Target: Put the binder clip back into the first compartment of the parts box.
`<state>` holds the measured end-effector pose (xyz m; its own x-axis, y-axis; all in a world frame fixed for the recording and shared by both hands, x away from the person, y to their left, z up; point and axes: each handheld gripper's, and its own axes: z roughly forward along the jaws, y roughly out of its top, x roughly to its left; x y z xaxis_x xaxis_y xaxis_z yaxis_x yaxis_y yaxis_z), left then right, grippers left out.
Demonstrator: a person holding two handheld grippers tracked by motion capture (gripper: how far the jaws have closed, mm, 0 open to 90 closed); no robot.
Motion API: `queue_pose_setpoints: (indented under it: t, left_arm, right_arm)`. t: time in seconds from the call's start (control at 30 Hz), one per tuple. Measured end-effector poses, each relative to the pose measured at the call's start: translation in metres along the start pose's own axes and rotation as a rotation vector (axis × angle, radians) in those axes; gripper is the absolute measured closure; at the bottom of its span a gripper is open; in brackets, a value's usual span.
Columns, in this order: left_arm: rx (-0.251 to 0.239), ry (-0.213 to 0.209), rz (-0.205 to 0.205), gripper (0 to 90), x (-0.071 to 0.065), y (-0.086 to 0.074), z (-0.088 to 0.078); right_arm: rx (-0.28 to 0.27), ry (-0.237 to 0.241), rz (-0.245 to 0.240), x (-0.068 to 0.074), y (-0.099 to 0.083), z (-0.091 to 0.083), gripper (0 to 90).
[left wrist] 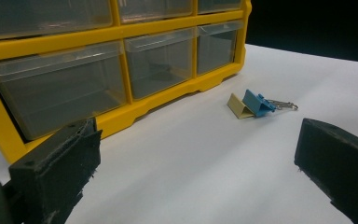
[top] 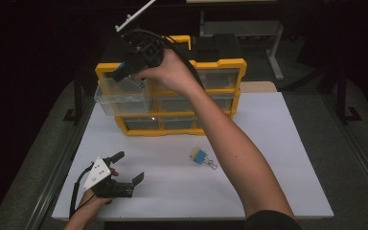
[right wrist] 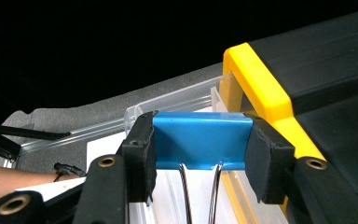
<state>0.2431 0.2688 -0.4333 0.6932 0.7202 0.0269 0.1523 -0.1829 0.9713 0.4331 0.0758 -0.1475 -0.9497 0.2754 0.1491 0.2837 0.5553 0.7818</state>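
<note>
Blue binder clip (right wrist: 202, 139), unlabelled, in right tongs (right wrist: 200, 154), above clear drawer (top: 121, 96)

The tongs (right wrist: 200, 158) clamp a blue clip (right wrist: 201, 140) over a clear drawer (right wrist: 177, 105), beside the yellow cabinet (right wrist: 261, 88).

In the high view the right gripper (top: 135, 80) sits over the pulled-out clear drawer (top: 122, 98), at about eleven o'clock from the table centre, and the hand hides its jaws, so nothing between them can be told there. In the right gripper view the blue binder clip (right wrist: 200, 140) is cut at the bottom edge: its wire handles run out of the picture at six o'clock. The person's forearm covers part of the yellow organizer (top: 230, 64). In the left gripper view, the edges cut off both jaws of the left gripper (left wrist: 196, 163).
</note>
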Motion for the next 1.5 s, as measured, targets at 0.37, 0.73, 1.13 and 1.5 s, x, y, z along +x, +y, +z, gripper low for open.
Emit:
queue_pose_setpoints:
  t: [0.37,0.73,1.13,1.5]
  left_arm:
    - [0.0,-0.004,-0.001,0.0,0.0,0.0,0.0]
    - [0.001,-0.008,0.001,0.0,-0.001,0.0,0.0]
    - [0.004,-0.009,0.005,0.0,-0.001,-0.001,0.001]
    - [0.014,-0.009,0.011,0.0,-0.001,-0.001,0.001]
  right_arm:
    - [0.045,0.001,-0.009,-0.002,-0.002,0.016,48.7]
    - [0.074,0.003,-0.037,0.0,-0.007,0.025,45.3]
    - [0.037,-0.035,-0.066,0.005,-0.01,0.009,35.4]
    - [-0.005,-0.082,-0.052,0.006,-0.029,-0.028,29.6]
